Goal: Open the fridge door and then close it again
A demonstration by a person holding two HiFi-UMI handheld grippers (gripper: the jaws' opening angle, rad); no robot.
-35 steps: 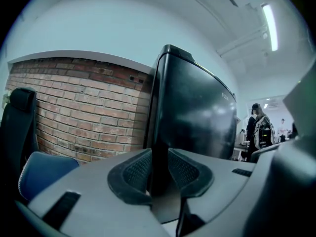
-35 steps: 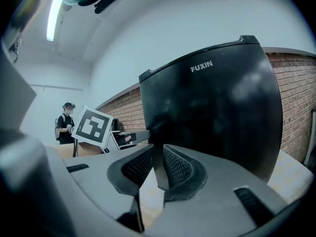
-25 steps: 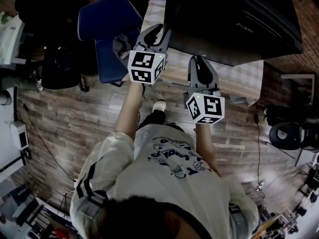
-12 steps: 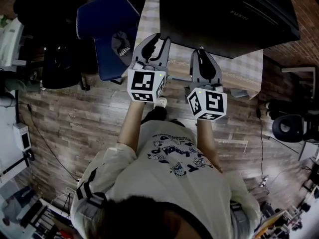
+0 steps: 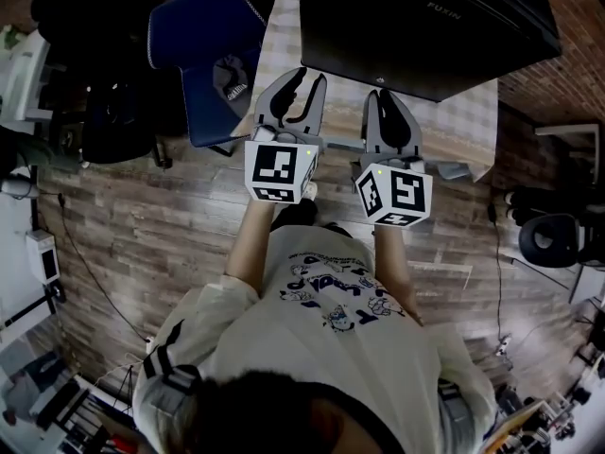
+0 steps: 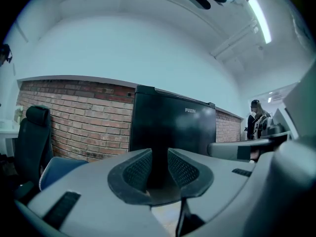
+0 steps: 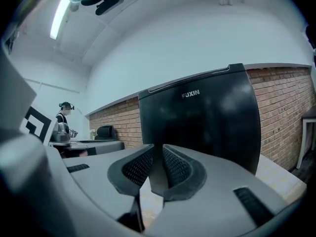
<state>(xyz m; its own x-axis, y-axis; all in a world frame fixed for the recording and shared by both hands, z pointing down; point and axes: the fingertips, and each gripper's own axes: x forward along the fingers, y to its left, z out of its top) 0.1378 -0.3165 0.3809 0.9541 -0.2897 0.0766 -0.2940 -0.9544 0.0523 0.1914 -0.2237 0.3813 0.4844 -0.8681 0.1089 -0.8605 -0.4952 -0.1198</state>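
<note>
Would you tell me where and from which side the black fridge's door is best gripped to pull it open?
Take the fridge door by one vertical side edge, approaching from the front. Its front is a flat, glossy panel with no handle showing, so only an edge offers purchase; which side is hinged cannot be told.

- One tall black box-shaped fridge (image 5: 425, 26).
- Two grey two-jaw grippers: a left gripper (image 5: 295, 78) and a right gripper (image 5: 386, 97), the right one's jaws closing with nothing between them.
- Two white cubes with black square markers (image 5: 280, 170), one on each gripper.
- One table with a checked cloth (image 5: 468, 121).
- One blue padded chair (image 5: 194, 36).
- One dark cap (image 5: 230, 78).
- One black high-backed office chair (image 6: 30, 132).
- Two people: the gripper holder (image 5: 321, 348) and one bystander (image 7: 63, 117).
</note>
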